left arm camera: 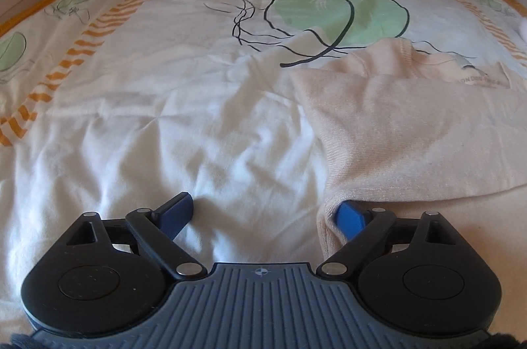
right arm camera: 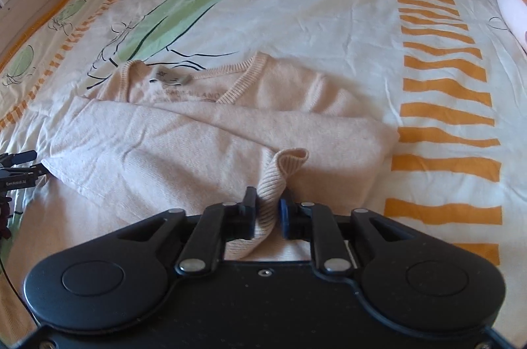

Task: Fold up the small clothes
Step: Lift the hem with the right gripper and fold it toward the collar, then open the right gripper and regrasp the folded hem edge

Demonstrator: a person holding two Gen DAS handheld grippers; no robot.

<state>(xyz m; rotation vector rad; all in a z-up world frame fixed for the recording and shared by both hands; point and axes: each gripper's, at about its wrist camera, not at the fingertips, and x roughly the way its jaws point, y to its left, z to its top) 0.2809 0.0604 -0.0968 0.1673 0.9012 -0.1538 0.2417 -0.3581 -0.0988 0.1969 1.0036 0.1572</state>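
Bed cover (left arm camera: pixel 164 118): white, printed with green leaves and orange striped bands, wrinkled; it carries everything here.
Left claw (left arm camera: pixel 266 214): spread wide, pointing down at the bed cover, nothing pinched. Its left finger (left arm camera: pixel 176 212) hangs over bare white cover left of the sweater; its right finger (left arm camera: pixel 350 217) sits right at the sweater's near left edge, and whether it touches the knit I cannot tell.
Sweater (right arm camera: pixel 204 131): pale peach knit, lying flat on the bed cover, partly folded, with a sleeve laid across its front. The V-neck with ribbed trim is at its far side, a small label (right arm camera: pixel 169 77) just inside the neck, and a line of printed lettering below it.
Ribbed cuff (right arm camera: pixel 280 171): at the sweater's near edge, right of its middle, lifted off the body of the sweater and bent over on itself.
Right claw (right arm camera: pixel 266 212): nearly pressed together, pinching the ribbed cuff, the fingers tight against the knit on both sides.
Pink and white object (right arm camera: pixel 513 6): well to the right of the sweater, at the far edge of the bed cover, too cut off to identify.
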